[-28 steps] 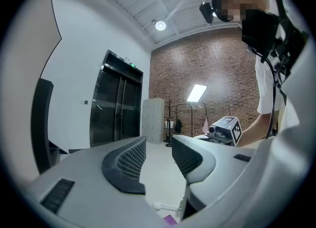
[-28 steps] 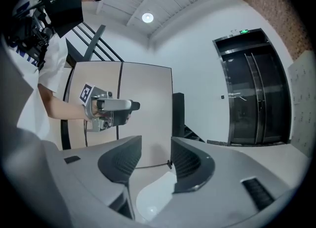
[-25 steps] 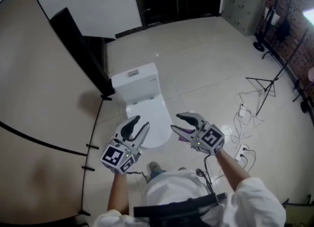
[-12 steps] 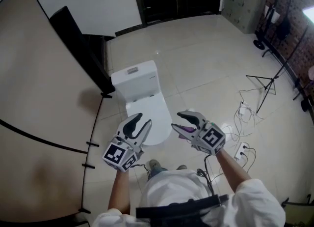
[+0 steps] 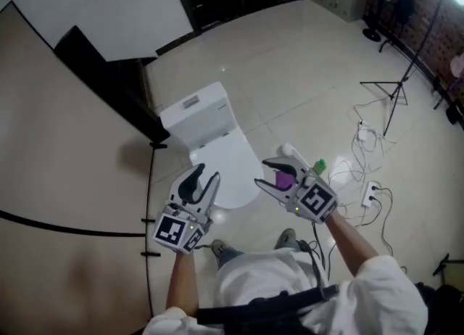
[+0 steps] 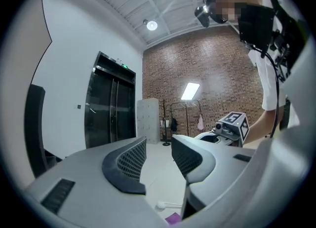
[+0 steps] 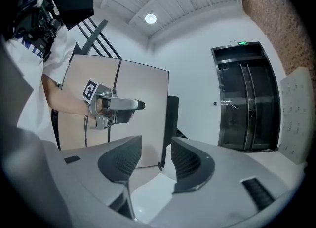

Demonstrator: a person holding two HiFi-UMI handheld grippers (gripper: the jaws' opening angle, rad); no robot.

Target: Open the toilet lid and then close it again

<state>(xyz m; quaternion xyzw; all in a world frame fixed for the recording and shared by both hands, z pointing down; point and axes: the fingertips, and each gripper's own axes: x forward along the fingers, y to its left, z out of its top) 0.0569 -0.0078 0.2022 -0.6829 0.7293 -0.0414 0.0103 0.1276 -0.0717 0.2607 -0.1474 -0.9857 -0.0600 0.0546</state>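
Glossy tiles surround a white toilet, lid seemingly down; left claw, right claw gape empty.

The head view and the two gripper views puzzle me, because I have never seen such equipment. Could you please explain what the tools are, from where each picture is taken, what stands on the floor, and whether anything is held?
There is no robot here. A person holds a hand tool with two jaws in each hand: the left gripper and the right gripper. The head view comes from a camera on the person's head, looking steeply down. Each gripper view comes from a camera riding on that tool, looking along its jaws. On the floor stands a white toilet with its lid down, beside a beige partition. A power strip lies to the right. Both pairs of jaws stand apart with nothing between them, so nothing is held.
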